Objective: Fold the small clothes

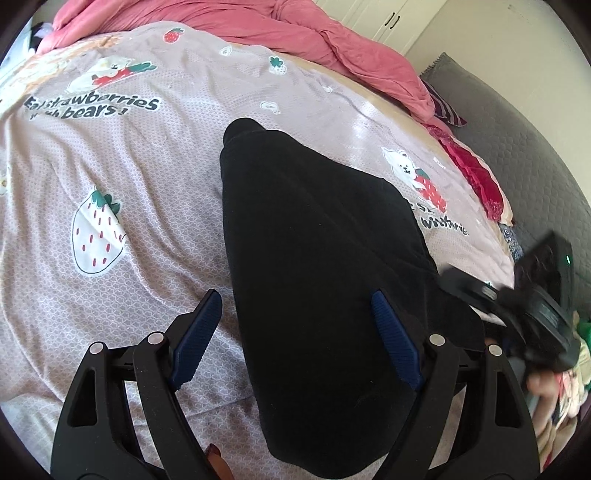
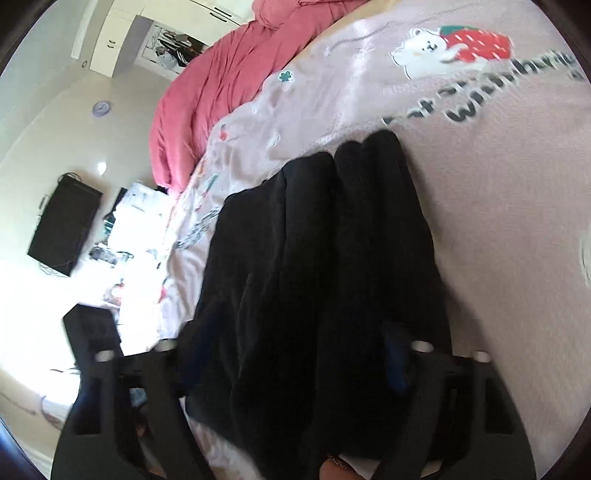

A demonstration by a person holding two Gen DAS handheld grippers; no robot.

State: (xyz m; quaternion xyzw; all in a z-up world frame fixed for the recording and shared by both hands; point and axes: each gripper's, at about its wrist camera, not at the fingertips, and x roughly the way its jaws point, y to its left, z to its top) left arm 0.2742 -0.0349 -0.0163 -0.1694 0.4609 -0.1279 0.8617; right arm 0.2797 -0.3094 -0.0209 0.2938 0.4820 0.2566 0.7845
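Black garment [image 1: 317,258]: we see it lying folded lengthwise on the pink strawberry-print bedspread [image 1: 110,177].
Left gripper [image 1: 295,336]: our jaws gape wide over the garment's near end, gripping nothing.
Right gripper [image 2: 295,365]: blurred; jaws spread apart, astride the garment.
Red quilt [image 1: 295,26]: bunched at the bed's far end.
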